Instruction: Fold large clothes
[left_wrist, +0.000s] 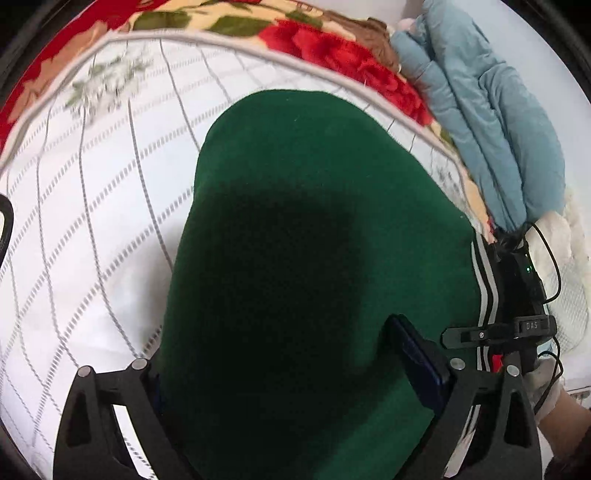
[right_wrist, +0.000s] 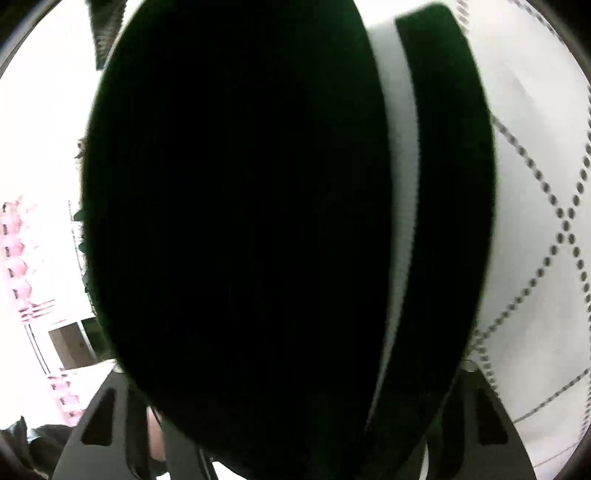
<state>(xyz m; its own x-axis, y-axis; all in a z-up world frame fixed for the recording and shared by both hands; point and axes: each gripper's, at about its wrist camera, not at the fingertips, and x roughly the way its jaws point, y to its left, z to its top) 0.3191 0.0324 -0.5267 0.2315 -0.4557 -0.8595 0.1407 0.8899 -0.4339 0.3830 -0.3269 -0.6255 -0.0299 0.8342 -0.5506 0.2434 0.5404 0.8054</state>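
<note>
Left tongs (left_wrist: 295, 373): stood wide open over the dark green fleece garment (left_wrist: 314, 221), one finger on each side of the cloth; the pads did not seem to press it, so I judge nothing was held.
Right tongs (right_wrist: 291, 398): about half open, with the garment's dark cloth and its white-striped edge band (right_wrist: 402, 206) filling the gap between the fingers; the tips were hidden, so I cannot tell if they really pinched it.
Garment: lay spread on the white quilted bed cover with grey dotted lines (left_wrist: 92, 221), its rounded end pointing toward the red flowered blanket (left_wrist: 332, 55); the striped band ran along its right side.
Surroundings: a folded light blue cloth (left_wrist: 480, 122) lay well apart at the far right, beside the blanket.
Step in hand: probably taking the near edge at two points to begin a fold.
How to do it well: each pair of tongs should take the same layers, near the corners, and close fully before lifting; then both should rise together, so the edge stays straight and the fleece does not slip or bunch.
Risk: a grip on the band only could pull the garment crooked.
</note>
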